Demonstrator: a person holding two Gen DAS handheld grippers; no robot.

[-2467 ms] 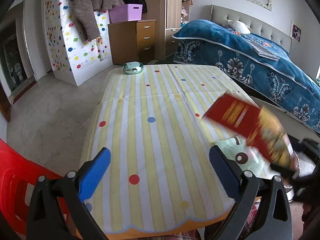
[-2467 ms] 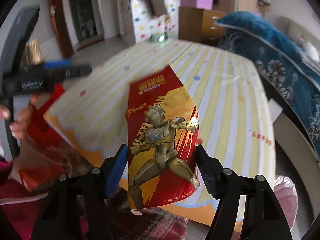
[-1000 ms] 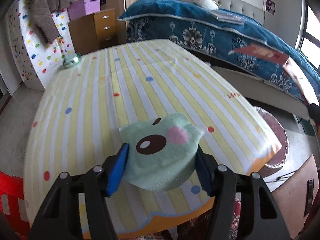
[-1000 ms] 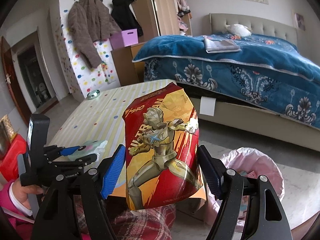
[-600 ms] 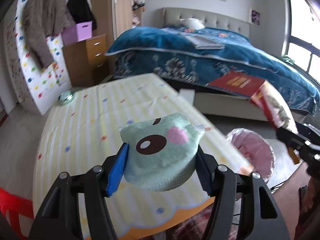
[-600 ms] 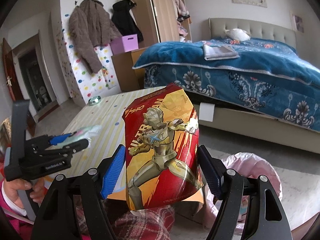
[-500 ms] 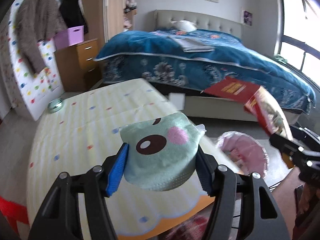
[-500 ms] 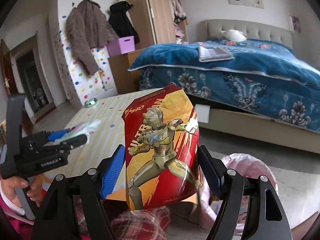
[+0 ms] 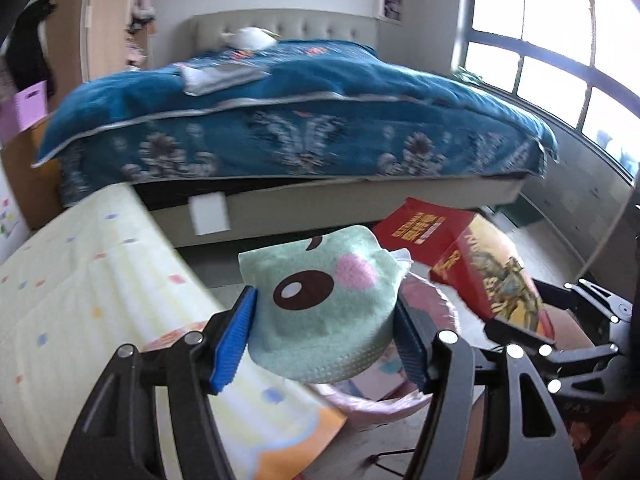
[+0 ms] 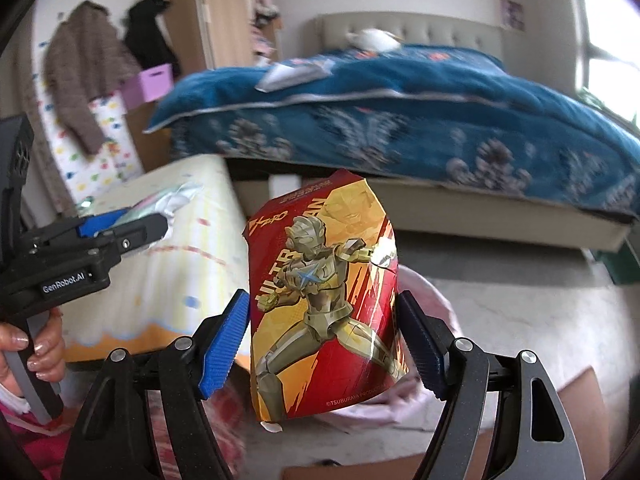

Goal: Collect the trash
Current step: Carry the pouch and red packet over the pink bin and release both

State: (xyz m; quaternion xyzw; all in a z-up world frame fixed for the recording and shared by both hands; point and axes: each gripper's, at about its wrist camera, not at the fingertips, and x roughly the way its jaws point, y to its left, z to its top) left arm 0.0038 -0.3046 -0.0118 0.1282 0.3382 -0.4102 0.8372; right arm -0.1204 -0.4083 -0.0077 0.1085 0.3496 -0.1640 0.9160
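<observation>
Left claw (image 9: 326, 338): your jaws are clenched on the green cloth (image 9: 320, 312), both blue pads pressing its sides.
Cloth: pale green with a dark eye and a pink cheek; it bulges up between your pads and hangs over the bin's near rim.
Right claw (image 10: 322, 338): you grip the red box (image 10: 324, 300) upright, a pad on each side of it.
Box: red and gold with a armoured figure printed on its face, its top creased; in your left view it leans just right of the cloth (image 9: 480, 264).
Bin (image 9: 384, 408): lined with a pink bag, on the floor directly under and behind both claws; only parts of its rim show past what you hold (image 10: 432, 300).
Surface (image 9: 100, 280): yellow striped cover with coloured dots, to your left; its scalloped orange edge ends right beside the bin.
Left hand (image 10: 38, 354): in your right view your fingers wrap the left claw's handle, off to the left above the surface edge.
Bed (image 9: 296, 120): blue quilt, beyond the bin, well apart.
Window (image 9: 560, 60): at the far right.
</observation>
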